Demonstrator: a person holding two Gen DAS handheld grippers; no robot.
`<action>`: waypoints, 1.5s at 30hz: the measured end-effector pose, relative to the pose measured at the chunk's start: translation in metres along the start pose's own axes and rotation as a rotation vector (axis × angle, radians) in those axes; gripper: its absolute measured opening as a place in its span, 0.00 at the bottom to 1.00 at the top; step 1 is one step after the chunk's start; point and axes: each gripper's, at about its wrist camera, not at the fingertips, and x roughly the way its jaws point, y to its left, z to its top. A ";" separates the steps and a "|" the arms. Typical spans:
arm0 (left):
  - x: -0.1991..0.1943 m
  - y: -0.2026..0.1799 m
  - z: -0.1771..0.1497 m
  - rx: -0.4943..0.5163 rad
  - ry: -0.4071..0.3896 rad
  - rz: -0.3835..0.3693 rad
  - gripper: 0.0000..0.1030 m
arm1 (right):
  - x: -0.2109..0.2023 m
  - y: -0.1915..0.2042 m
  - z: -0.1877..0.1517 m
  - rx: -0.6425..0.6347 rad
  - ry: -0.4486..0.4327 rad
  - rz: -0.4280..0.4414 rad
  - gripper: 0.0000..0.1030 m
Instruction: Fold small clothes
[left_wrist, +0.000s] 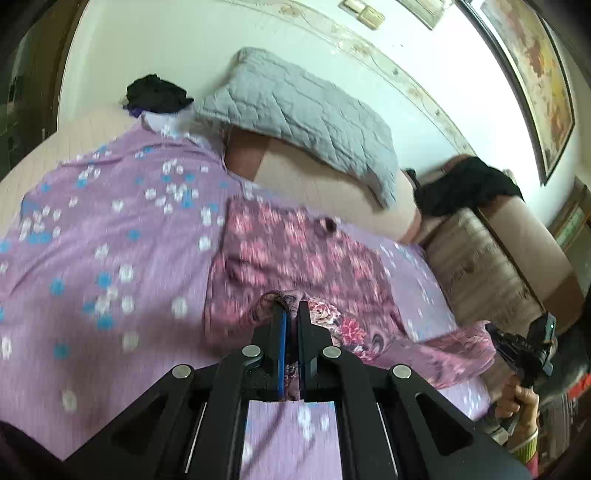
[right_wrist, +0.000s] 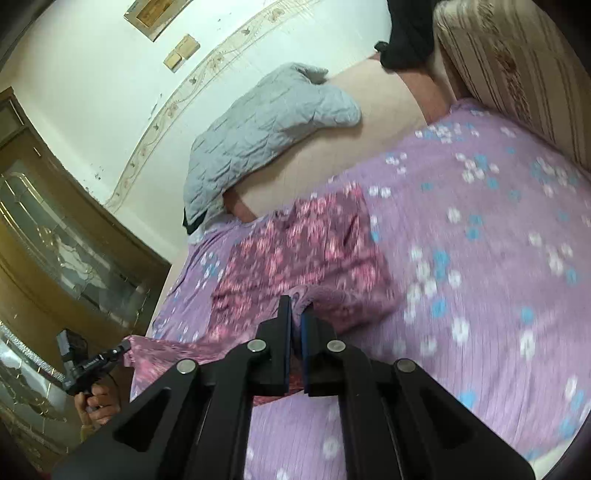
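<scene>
My left tool (left_wrist: 291, 314) is clamped tight on one near corner of the maroon floral garment (left_wrist: 295, 254), and my right tool (right_wrist: 295, 314) pinches the other near corner the same way. The rest of the cloth stretches away from both tools and lies on the purple flowered bedsheet (left_wrist: 110, 229), short of the grey pillow (left_wrist: 295, 110).

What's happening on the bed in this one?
A person is folding a small maroon garment with pink floral print on a bed covered by a lilac sheet with blue and white flowers. Each hand holds a claw, and both are shut on the garment's near edge: the left claw and the right claw. The far part of the garment lies on the sheet. A grey quilted pillow lies behind.
</scene>
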 end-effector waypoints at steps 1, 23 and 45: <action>0.008 0.002 0.010 -0.006 -0.007 0.004 0.02 | 0.006 0.000 0.009 -0.008 -0.008 -0.003 0.05; 0.255 0.069 0.113 -0.045 0.092 0.135 0.03 | 0.241 -0.066 0.116 -0.064 0.083 -0.196 0.05; 0.319 -0.020 0.023 0.243 0.403 0.003 0.37 | 0.309 0.011 0.027 -0.434 0.404 -0.057 0.52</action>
